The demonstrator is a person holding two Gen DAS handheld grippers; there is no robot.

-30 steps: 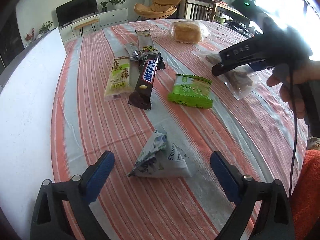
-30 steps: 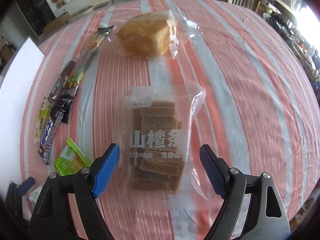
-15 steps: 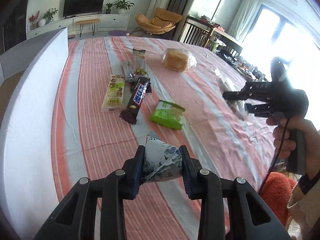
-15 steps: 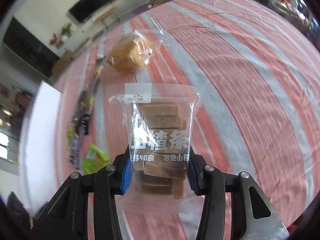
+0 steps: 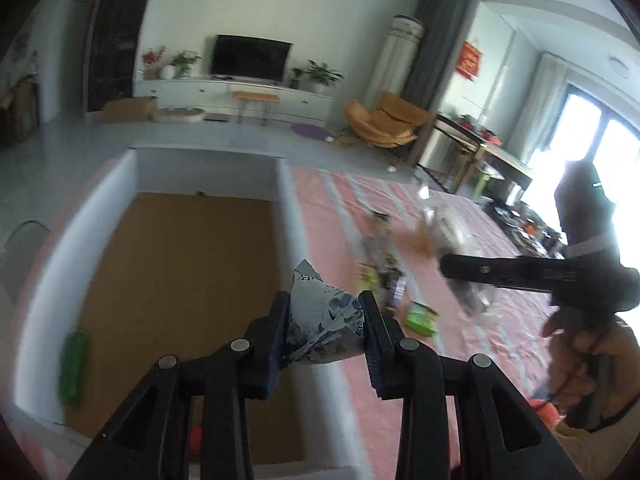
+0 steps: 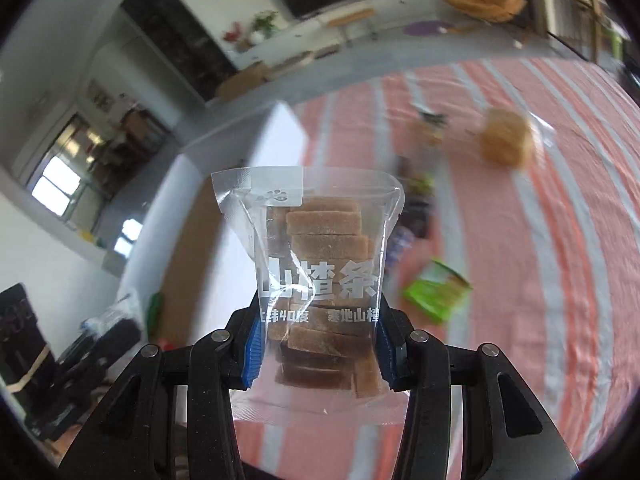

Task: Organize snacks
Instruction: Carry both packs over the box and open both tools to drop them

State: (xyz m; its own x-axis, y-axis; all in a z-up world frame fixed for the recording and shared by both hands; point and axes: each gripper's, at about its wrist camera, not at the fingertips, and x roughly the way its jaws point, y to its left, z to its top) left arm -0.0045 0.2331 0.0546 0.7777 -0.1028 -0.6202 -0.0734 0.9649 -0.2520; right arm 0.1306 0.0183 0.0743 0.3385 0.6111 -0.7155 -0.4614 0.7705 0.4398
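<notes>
- Two snacks ride in the air beside the box (image 5: 280, 184), a white-walled carton with a brown floor standing on the striped worktop (image 6: 560, 200).
- Left tongs (image 5: 324, 320) clamp a small blue-patterned pouch (image 5: 320, 312) by its middle, right at the box's near wall; it looks light, puffy and easily crushed.
- Right tongs (image 6: 318, 344) squeeze a clear bag (image 6: 316, 248) of stacked brown bars low down; the film looks slick, the contents stiff and heavier, so a low hold suits it.
- Green packet (image 6: 436, 292) lies on the worktop, well clear of the box.
</notes>
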